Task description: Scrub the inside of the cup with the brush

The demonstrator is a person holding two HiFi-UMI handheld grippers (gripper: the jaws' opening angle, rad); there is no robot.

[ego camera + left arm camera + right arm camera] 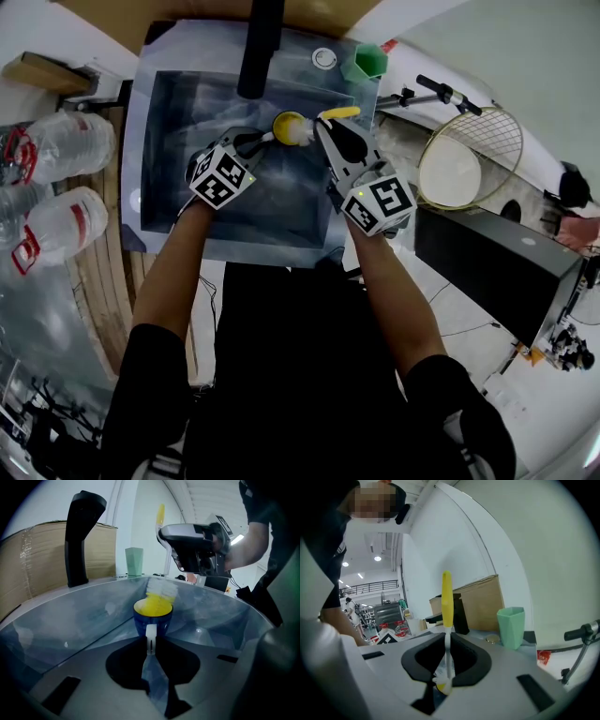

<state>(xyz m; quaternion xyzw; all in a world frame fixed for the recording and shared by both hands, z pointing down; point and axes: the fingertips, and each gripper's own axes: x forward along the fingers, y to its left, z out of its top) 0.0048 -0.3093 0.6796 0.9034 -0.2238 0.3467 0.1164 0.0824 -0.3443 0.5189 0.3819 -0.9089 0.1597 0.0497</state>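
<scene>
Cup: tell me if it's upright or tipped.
Upright. The cup, its handle clamped in the left tool, shows its yellow mouth facing up, with the brush bristles at the rim.

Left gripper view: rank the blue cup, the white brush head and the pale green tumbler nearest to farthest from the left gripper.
1. Blue cup with yellow inside: its white handle sits between the left gripper's jaws.
2. White bristled brush head: just beyond, dipping into the cup's mouth.
3. Pale green plastic tumbler: on the grey metal sink's far rim, left of centre.
</scene>
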